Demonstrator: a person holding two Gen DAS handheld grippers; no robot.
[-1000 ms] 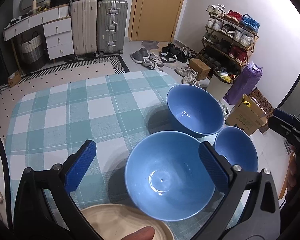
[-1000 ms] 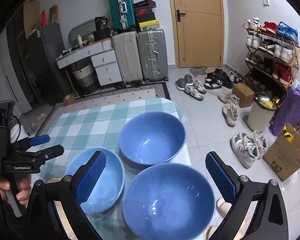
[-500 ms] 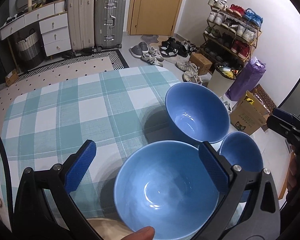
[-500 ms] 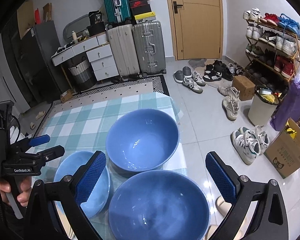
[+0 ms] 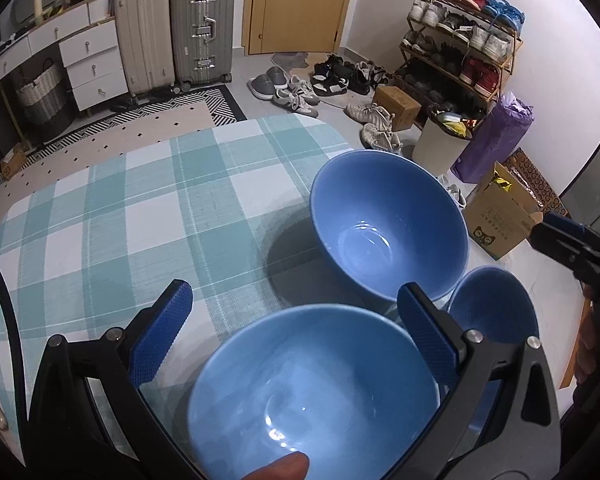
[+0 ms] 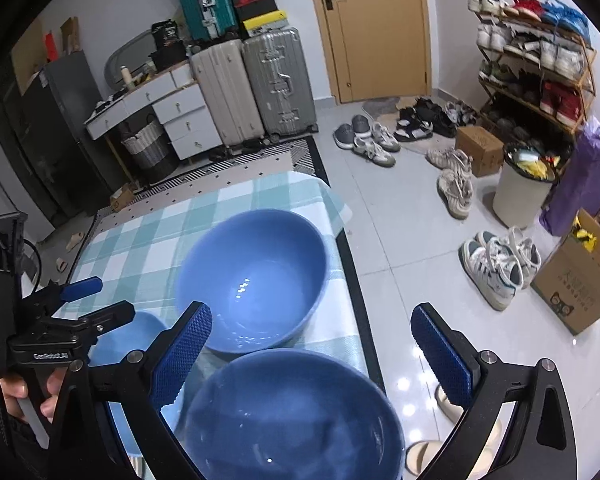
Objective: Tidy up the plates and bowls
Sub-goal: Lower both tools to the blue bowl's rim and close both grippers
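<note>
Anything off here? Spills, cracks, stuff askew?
Nothing spilled or broken. One worry: the nearest bowl, below the open right claw, looks at or past the table edge, though the fisheye view leaves that unsure.

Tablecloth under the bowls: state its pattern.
The tablecloth is a teal-and-white check, clearest in the left wrist view.

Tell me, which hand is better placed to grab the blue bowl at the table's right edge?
Probably right: the right hand-held gripper, open, frames the edge bowl, while the left hand-held gripper hangs open over another bowl farther left.
</note>
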